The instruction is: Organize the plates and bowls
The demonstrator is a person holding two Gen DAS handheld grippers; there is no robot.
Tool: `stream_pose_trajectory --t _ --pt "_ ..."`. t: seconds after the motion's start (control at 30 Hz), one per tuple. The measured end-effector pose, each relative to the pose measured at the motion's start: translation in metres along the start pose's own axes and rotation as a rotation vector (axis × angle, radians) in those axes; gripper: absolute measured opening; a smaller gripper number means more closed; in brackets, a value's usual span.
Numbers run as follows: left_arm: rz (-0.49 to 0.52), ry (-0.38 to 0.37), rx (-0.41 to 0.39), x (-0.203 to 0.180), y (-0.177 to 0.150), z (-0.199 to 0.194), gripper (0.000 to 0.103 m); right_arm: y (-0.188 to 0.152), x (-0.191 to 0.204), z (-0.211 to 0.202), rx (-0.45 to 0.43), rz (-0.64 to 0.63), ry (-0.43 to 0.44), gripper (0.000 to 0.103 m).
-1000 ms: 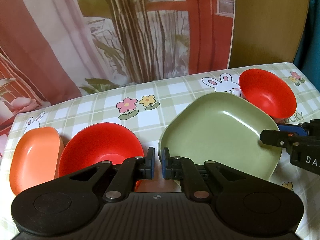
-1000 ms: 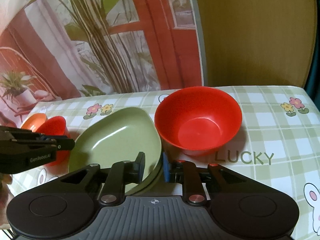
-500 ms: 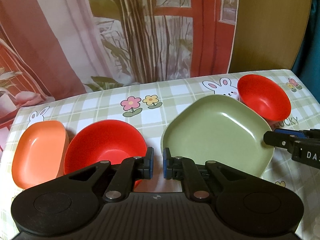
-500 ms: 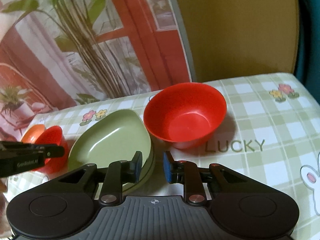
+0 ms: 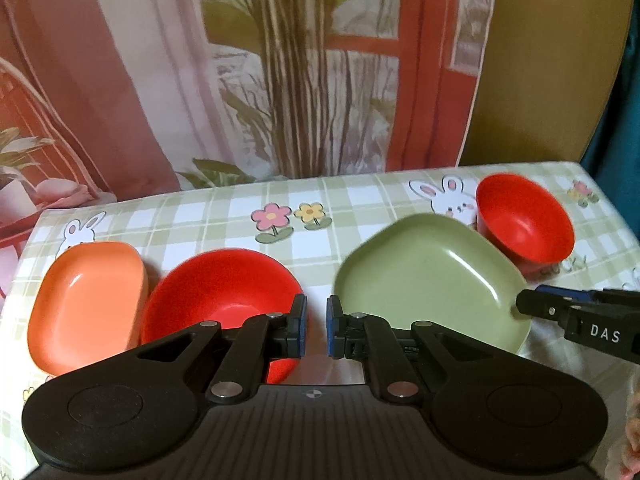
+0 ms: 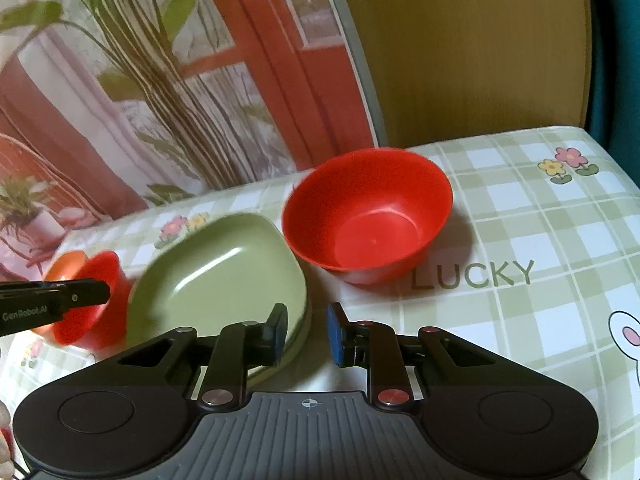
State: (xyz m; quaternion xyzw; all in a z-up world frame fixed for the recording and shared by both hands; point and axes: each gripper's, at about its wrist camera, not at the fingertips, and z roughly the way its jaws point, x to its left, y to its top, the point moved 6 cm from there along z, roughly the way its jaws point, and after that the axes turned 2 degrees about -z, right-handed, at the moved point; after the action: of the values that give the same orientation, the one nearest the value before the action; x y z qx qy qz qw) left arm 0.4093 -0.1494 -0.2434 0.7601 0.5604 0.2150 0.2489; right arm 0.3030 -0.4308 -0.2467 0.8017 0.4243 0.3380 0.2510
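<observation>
- One table (image 5: 360, 200) under a green-checked cloth with rabbits, flowers and the word LUCKY; a printed curtain (image 5: 280, 60) of red frames and plant stems hangs behind it.
- One green plate (image 5: 428, 280), squarish with rounded corners — the largest dish. It lies on the cloth between the two red bowls, right of centre in the left wrist view.
- Two red bowls. The left red bowl (image 5: 216, 292) sits just beside the orange one, its near side hidden behind the left tongs. The right red bowl (image 6: 368, 208) stands upright just beyond the plate's far right corner, above the word LUCKY; whether it touches the plate I cannot tell.
- One orange dish (image 5: 84, 300) at the table's left end, close against the left red bowl.
- Two handheld tongs, both tilted down toward the table.
- The left gripper (image 5: 314, 332) hovers over the bare cloth between the left red bowl and the plate. Its blue pads stand a narrow slit apart, nearly pressed together, with nothing between them.
- The right gripper (image 6: 306, 334) is at the plate's near right edge — its pads are slightly spread, with nothing pinched; the left pad overlaps the plate's rim in view, but contact cannot be told.
</observation>
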Motion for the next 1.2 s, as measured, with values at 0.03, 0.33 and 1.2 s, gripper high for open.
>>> stream_pose_trajectory --t 0.03,0.33,1.2 --pt "-0.007 -0.007 -0.01 0.005 0.002 -0.005 0.014 0.001 0.002 -0.004 -0.007 -0.001 0.002 0.022" --pt "-0.113 -0.025 -0.083 0.069 0.007 -0.066 0.025 0.009 0.059 -0.031 -0.053 -0.076 0.058 0.022" --pt "-0.591 0.117 -0.095 0.268 -0.049 -0.024 0.036 0.037 0.266 0.087 0.077 -0.279 0.26 0.022"
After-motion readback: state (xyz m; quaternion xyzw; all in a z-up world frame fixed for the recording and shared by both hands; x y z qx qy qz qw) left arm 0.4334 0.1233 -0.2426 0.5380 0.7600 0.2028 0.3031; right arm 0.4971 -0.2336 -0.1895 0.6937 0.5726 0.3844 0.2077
